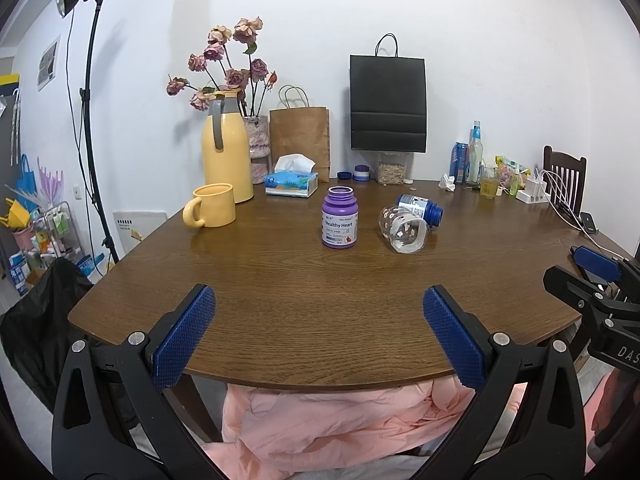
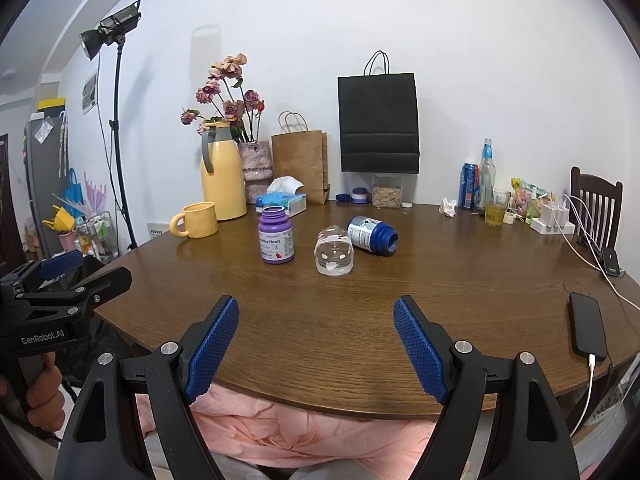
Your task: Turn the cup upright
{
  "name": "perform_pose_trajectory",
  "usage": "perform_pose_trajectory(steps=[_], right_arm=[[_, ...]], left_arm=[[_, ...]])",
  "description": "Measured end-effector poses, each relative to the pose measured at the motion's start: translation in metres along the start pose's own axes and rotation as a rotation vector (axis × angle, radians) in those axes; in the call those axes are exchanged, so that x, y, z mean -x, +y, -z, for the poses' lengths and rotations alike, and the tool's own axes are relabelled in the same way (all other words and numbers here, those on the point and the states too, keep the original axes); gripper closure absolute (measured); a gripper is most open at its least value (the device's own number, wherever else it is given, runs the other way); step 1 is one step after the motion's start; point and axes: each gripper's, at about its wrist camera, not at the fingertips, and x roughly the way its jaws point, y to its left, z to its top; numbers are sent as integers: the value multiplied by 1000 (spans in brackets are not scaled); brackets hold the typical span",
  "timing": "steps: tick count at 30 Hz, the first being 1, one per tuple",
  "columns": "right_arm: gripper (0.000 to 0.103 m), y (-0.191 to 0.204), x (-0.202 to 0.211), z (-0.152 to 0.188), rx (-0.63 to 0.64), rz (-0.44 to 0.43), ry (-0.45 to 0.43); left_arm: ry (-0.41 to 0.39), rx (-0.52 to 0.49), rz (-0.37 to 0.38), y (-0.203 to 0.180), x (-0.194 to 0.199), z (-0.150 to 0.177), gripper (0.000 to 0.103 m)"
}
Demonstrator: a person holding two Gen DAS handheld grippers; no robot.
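A clear glass cup with small printed figures (image 1: 403, 229) lies on its side in the middle of the brown table (image 1: 320, 300). It also shows in the right wrist view (image 2: 334, 255), bottom toward the camera. My left gripper (image 1: 319, 320) is open and empty above the table's near edge, well short of the cup. My right gripper (image 2: 316, 326) is open and empty, also near the front edge. The right gripper shows at the right edge of the left wrist view (image 1: 600, 280); the left gripper shows at the left of the right wrist view (image 2: 60, 280).
A purple bottle (image 1: 339, 217) stands left of the cup. A blue bottle (image 1: 422, 207) lies behind it. A yellow mug (image 1: 210, 205), yellow thermos (image 1: 226, 148), tissue box (image 1: 291, 180) and paper bags stand at the back. A phone (image 2: 587, 330) lies at the right.
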Motion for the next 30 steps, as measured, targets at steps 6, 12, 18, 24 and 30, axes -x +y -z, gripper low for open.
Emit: perform_pose_trajectory(steps=[6,12,18,24,30], right_arm=[[19,-3,-1,-2,-2,1,5],[19,-3,-1,0,0,0,5],[19,-3,-1,-1,0,0,6],[19,-2,-1,0,1,1,8],[19,-2,-1,1,0,1,7]], left_arm=[[2,1,0,0,0,0,0],[8,2,2,3,-5,3,0],[9,2,2,3,-6,3,0],[9,2,3,3,-6,4,0],[16,4,4,5,-8,9,0]])
